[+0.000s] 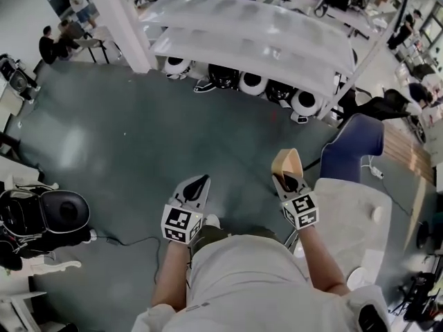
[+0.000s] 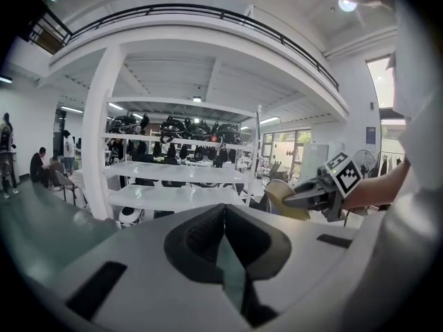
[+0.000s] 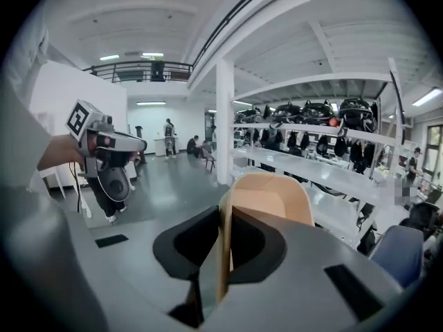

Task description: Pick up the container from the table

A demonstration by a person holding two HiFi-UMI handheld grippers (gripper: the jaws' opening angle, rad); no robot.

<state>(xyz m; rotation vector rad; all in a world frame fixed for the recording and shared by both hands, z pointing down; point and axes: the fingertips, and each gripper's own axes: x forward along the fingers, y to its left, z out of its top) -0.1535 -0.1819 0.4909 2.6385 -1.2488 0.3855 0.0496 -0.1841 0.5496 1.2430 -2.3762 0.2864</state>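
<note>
Glossy grey-green floor [image 1: 173, 137], patches of reflected light. White multi-tier shelving rack [image 1: 249, 40] along far edge of floor, with round black-and-white helmet-like gear [image 1: 252, 83] beneath lowest tier. White square pillar [image 1: 128, 26] at rack's left end. Blue chair [image 1: 356, 147] and white table [image 1: 346, 213] near right edge. Railed mezzanine [image 2: 187, 9] overhead, ceiling strip lights [image 3: 131, 56], tall windows [image 2: 280, 151] beyond rack.

Tan thin-walled container [image 1: 286, 161]: matt, smooth, paper-like board.
Grey moulded-plastic right gripper [image 1: 288, 179], left gripper [image 1: 199, 184]: matt shells, black matt inserts.
Dark grey-green floor [image 1: 138, 137]: smooth, with a soft sheen.
White tiered shelves [image 1: 249, 37]: glossy.
</note>
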